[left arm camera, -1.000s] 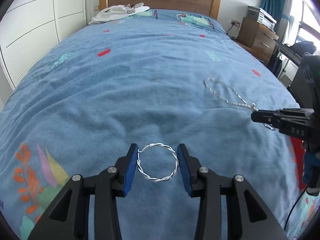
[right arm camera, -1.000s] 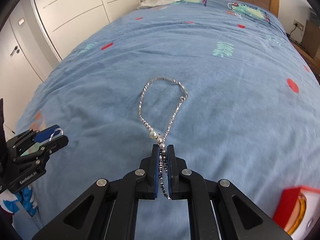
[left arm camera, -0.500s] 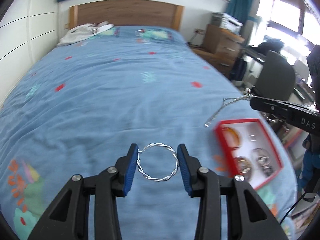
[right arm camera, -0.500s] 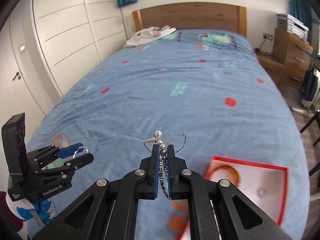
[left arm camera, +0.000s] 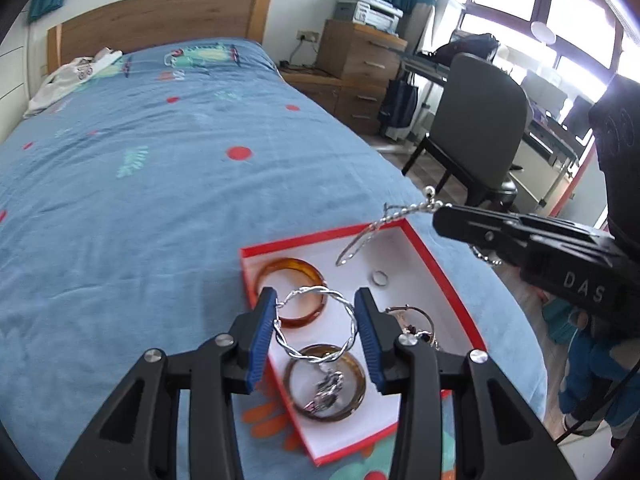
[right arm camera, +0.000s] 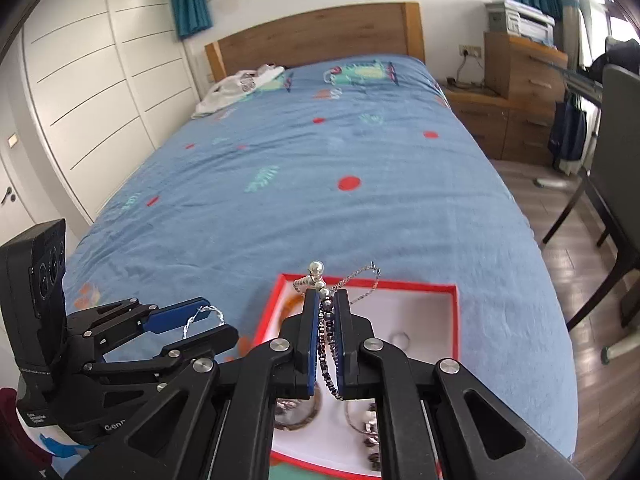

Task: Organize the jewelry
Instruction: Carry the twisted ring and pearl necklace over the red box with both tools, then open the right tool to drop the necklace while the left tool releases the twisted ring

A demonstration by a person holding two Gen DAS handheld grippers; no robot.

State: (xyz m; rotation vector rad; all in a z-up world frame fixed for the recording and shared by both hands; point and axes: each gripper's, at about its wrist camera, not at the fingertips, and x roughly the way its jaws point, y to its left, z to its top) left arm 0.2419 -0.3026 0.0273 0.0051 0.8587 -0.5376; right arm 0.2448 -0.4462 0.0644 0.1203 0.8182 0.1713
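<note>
My left gripper (left arm camera: pixel 315 300) is shut on a twisted silver hoop (left arm camera: pixel 316 289), held flat between its blue pads above the near-left part of a red box (left arm camera: pixel 320 237) with a white inside. In the box lie an amber bangle (left arm camera: pixel 276 266), a brown bangle (left arm camera: pixel 326 412), a small ring (left arm camera: pixel 379 278) and other pieces. My right gripper (right arm camera: pixel 326 300) is shut on a beaded silver necklace (right arm camera: pixel 316 267), whose chain (left arm camera: pixel 360 240) hangs over the far side of the box (right arm camera: pixel 420 283). The left gripper (right arm camera: pixel 218 318) also shows at the left of the right wrist view.
The box sits near the right edge of a bed with a blue cover (left arm camera: pixel 160 200). A white garment (left arm camera: pixel 68 76) lies by the wooden headboard (right arm camera: pixel 320 36). A dark chair (left arm camera: pixel 480 120) and wooden drawers (left arm camera: pixel 360 60) stand to the right, white wardrobes (right arm camera: pixel 100 80) to the left.
Both grippers have swung right and risen, from over the open bed to above the red box. The necklace has come off the cover and now hangs free. The hoop stays gripped.
</note>
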